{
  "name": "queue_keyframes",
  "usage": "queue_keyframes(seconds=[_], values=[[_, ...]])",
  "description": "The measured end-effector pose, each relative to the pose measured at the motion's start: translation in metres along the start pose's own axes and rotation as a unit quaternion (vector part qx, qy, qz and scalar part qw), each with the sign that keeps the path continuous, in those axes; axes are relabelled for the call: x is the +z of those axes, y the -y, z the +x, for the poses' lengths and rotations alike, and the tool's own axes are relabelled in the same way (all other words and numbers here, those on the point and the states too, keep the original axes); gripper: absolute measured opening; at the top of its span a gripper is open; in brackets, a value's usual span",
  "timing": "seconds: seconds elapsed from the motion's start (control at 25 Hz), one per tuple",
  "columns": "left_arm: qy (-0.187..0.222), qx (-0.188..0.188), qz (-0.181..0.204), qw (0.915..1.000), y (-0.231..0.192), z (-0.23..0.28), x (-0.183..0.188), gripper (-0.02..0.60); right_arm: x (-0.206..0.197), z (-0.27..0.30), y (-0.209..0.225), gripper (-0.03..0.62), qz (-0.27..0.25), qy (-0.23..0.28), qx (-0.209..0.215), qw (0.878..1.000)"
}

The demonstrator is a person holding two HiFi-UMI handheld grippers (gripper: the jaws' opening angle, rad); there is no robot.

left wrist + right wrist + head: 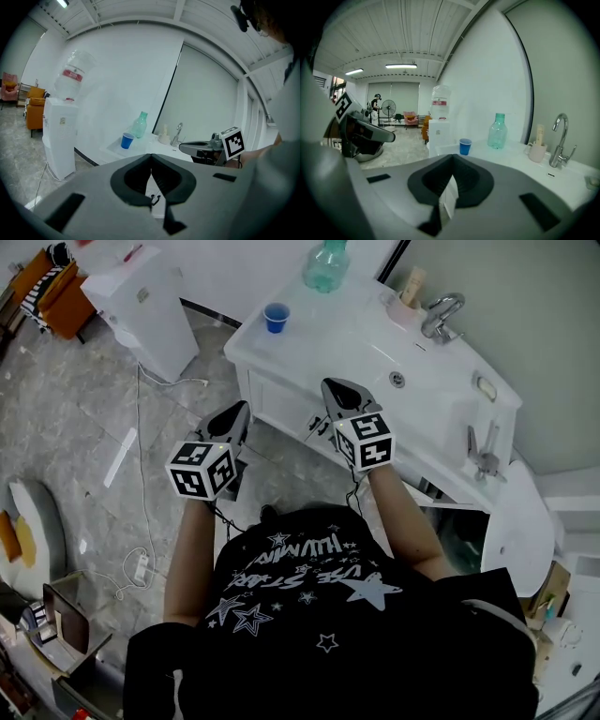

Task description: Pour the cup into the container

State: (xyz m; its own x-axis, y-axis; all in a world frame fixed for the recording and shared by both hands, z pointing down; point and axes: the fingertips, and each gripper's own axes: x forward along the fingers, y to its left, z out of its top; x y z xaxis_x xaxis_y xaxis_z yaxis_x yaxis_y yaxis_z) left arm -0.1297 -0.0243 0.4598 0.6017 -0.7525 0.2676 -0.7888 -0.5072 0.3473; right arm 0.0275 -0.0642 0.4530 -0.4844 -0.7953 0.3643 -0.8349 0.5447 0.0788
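A small blue cup [276,317] stands upright near the left end of the white vanity counter [356,343]. A clear green bottle [326,266] stands behind it by the wall. My left gripper [239,412] hangs over the floor in front of the counter, jaws shut and empty. My right gripper [336,387] reaches the counter's front edge, also shut and empty. The left gripper view shows the cup [127,140] and bottle [139,125] well beyond the closed jaws [151,157]. In the right gripper view the cup [464,146] and bottle [498,131] stand ahead of the closed jaws [452,159].
A chrome faucet [441,317] and a beige mug [405,307] sit at the counter's back right, with a sink drain [397,380] nearby. A white water dispenser [145,306] stands left of the counter. Cables [141,521] lie on the grey floor.
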Motion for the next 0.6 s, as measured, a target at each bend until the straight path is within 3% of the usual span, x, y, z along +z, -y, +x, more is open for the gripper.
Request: queue_keyframes(seconds=[0.36,0.6], values=[[-0.008,0.01,-0.021,0.9997,0.035,0.01,-0.023,0.009,-0.013,-0.048,0.012,0.006,0.013,-0.001,0.021,1.0],[-0.029,0.008,-0.02,0.9993,0.087,0.019,-0.057,0.009,-0.047,-0.098,0.034,0.006,0.035,-0.005,0.026,0.999]])
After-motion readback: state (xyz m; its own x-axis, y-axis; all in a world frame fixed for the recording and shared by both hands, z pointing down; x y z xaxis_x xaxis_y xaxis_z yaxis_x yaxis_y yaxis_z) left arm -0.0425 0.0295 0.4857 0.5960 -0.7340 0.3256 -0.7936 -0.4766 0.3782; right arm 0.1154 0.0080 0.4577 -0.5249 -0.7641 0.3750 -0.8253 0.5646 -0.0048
